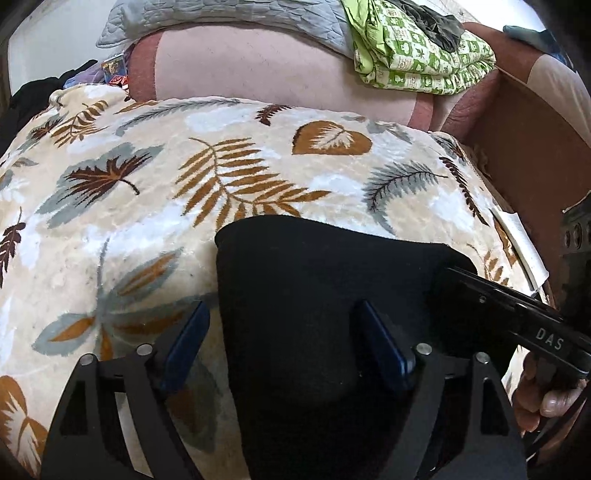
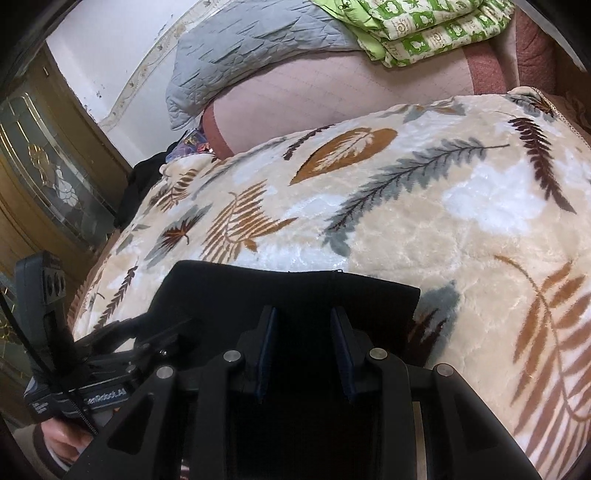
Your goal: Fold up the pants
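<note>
The left gripper (image 1: pixel 280 343) is standing wide open over the near edge of the black pants (image 1: pixel 325 295), its pads clear of the cloth, while the right gripper (image 2: pixel 304 347), jaws narrow, is hanging above the same dark fabric; whether it is pinching any cannot be told. The pants are lying folded on the leaf-patterned blanket (image 1: pixel 155 155), and with one side loose the soft layers are at risk of slipping askew; beyond them, a green quilt (image 1: pixel 417 55) is sitting by the wall.

Both cameras ride the hand-held rigs, tilted down and close over the leaf-patterned blanket (image 1: pixel 229 173) on the bed. The left view faces the headward end from the left; the right from beside it. Both share the black pants (image 2: pixel 295 291), grey quilt (image 1: pixel 221 18) and green bedding (image 2: pixel 424 26).
</note>
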`<action>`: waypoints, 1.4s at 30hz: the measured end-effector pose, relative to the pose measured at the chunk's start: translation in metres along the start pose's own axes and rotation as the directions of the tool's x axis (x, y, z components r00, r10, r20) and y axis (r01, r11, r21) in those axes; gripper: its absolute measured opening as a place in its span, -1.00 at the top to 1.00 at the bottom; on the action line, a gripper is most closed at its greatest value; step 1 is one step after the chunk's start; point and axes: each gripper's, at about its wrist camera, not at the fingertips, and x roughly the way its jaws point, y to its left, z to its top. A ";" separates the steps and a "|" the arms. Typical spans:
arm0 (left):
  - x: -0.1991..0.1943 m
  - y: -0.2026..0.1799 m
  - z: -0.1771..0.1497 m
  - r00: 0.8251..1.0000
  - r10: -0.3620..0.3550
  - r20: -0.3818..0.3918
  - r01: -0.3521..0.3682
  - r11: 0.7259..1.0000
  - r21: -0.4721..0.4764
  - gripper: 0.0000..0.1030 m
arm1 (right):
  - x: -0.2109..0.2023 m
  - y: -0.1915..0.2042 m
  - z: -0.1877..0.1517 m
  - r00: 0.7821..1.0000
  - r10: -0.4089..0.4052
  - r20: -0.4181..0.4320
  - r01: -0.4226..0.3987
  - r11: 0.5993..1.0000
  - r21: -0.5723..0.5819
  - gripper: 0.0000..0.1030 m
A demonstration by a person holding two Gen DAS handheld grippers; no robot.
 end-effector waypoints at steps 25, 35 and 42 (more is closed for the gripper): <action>-0.026 -0.018 -0.039 0.999 -0.011 -0.031 0.011 1.000 0.008 -0.63 | -0.045 0.011 -0.059 0.998 -0.056 0.014 0.057 0.997 -0.052 0.34; -0.034 -0.018 -0.041 1.000 -0.009 -0.019 0.010 1.000 0.006 -0.62 | -0.059 0.017 -0.058 0.999 -0.042 0.033 0.044 0.998 -0.048 0.15; -0.043 -0.017 -0.040 1.000 -0.027 -0.006 0.027 1.000 -0.006 -0.62 | -0.075 0.015 -0.051 0.996 -0.049 0.072 0.051 0.998 -0.023 0.02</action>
